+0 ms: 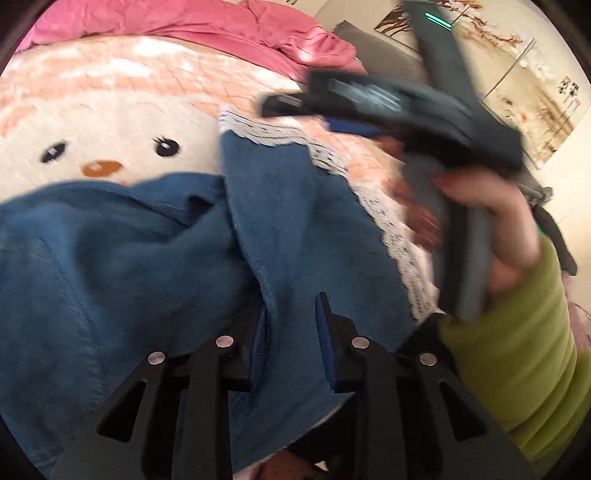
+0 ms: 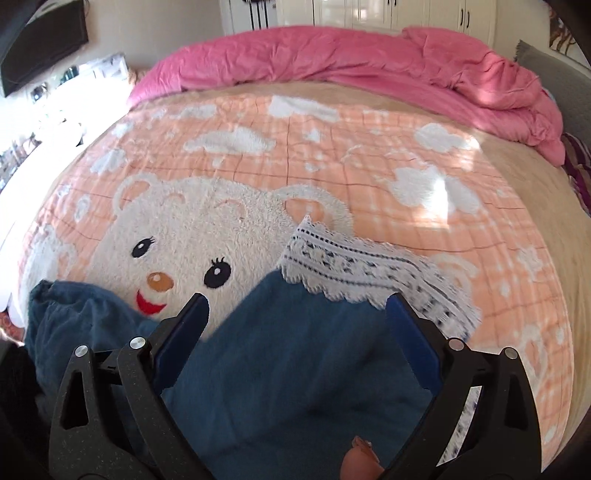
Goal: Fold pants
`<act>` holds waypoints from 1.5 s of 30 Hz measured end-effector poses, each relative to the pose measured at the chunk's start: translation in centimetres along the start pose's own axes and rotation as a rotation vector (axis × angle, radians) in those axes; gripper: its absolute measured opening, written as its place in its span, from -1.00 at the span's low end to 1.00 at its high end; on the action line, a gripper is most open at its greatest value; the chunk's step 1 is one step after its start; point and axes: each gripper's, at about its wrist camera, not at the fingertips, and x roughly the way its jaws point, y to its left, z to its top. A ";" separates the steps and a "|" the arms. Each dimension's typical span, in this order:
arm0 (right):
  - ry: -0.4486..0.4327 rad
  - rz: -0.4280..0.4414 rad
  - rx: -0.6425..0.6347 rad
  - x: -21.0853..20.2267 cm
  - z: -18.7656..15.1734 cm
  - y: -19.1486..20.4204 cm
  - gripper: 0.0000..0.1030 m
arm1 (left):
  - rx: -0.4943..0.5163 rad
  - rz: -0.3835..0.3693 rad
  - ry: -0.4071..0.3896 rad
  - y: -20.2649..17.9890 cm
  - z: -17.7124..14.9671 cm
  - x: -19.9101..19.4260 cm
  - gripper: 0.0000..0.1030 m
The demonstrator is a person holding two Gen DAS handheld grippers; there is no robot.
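Note:
Blue pants [image 1: 110, 258] with a white lace hem [image 1: 388, 218] lie bunched on a peach bear-print bedspread [image 1: 110, 110]. My left gripper [image 1: 291, 321] has its jaws narrowly apart around a fold of the blue cloth. The right gripper [image 1: 295, 101] shows blurred in the left wrist view, held in a hand above the lace hem. In the right wrist view my right gripper [image 2: 295, 314] is wide open and empty above a pant leg [image 2: 295, 369], with the lace hem [image 2: 362, 266] just beyond it.
A rumpled pink duvet [image 2: 351, 55] lies along the far side of the bed. The bedspread [image 2: 369, 147] stretches beyond the pants. A green sleeve [image 1: 517, 350] is at the right. White cupboards [image 2: 369, 11] stand behind the bed.

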 end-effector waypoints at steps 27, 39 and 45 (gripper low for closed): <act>-0.053 -0.054 0.165 1.0 3.1 -5.4 -0.90 | -0.013 0.030 -0.083 2.4 -0.1 -1.1 -0.54; -0.173 0.057 0.364 -7.0 -2.7 -10.6 -0.90 | 0.125 0.076 -0.102 1.0 -0.2 -1.3 -0.89; -0.187 0.120 0.487 -10.4 -8.4 -12.4 -0.86 | 0.185 0.113 -0.113 0.5 -0.4 -2.2 -0.89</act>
